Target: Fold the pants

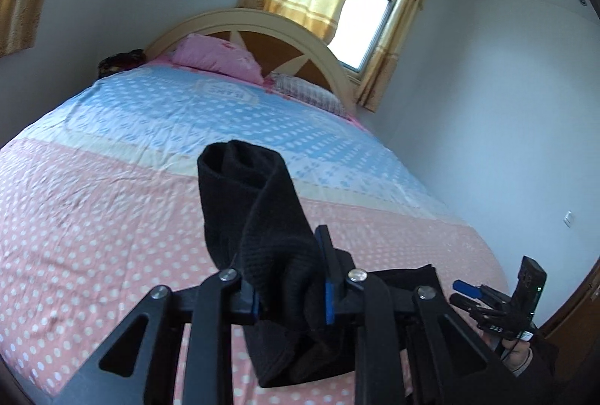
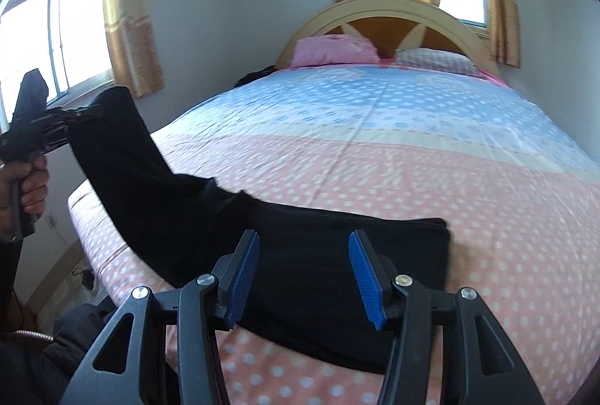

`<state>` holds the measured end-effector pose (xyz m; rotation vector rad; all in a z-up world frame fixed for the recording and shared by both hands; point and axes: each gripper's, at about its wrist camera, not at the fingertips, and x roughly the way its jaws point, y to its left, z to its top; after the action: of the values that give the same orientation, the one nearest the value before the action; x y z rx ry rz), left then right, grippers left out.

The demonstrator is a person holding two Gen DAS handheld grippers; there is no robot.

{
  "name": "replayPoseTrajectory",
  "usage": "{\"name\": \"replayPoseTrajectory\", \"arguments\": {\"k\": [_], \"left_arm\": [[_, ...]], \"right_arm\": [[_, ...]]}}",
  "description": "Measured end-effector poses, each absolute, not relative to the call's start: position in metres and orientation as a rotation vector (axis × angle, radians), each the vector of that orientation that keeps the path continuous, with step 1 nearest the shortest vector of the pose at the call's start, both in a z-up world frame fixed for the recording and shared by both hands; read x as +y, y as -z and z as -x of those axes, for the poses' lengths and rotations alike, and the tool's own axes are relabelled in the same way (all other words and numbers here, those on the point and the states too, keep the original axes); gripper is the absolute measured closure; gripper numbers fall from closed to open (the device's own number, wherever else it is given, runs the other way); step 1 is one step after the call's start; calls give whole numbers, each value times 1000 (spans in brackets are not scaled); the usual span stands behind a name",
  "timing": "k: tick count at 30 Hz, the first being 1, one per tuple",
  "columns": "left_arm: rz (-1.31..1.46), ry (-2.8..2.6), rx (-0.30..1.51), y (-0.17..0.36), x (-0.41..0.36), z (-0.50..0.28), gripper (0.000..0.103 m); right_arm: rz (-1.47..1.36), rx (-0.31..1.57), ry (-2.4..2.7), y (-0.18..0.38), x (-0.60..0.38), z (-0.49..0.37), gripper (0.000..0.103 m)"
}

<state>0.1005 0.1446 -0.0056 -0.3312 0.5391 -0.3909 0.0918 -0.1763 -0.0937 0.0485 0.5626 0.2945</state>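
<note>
Black knit pants lie on the bed's pink dotted cover near its front edge, partly folded. My left gripper is shut on one end of the pants and holds it raised above the bed; in the right wrist view this gripper shows at the far left with the cloth hanging from it down to the bed. My right gripper is open and empty just above the folded part; it also shows in the left wrist view at the lower right.
The bed has a blue dotted section, a pink pillow, a checked pillow and a curved headboard. Windows with yellow curtains stand on two walls. Cables lie on the floor left of the bed.
</note>
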Motion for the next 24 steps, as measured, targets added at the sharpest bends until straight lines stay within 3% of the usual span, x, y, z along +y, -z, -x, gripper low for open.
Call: {"name": "replayPoseTrajectory", "arguments": {"k": [10,17,24], "left_arm": [[190,681,620,-12,-16,-126,80],[26,719,736,35,-114,-147,80],[-16,707,854,92,-159,-162,80]], "right_arm": [[-285,622,-28,121,-273,-99,51],[-348,622,-12,128,-287,-98,51],[-355,635,-46,136,-283,-102,51]]}}
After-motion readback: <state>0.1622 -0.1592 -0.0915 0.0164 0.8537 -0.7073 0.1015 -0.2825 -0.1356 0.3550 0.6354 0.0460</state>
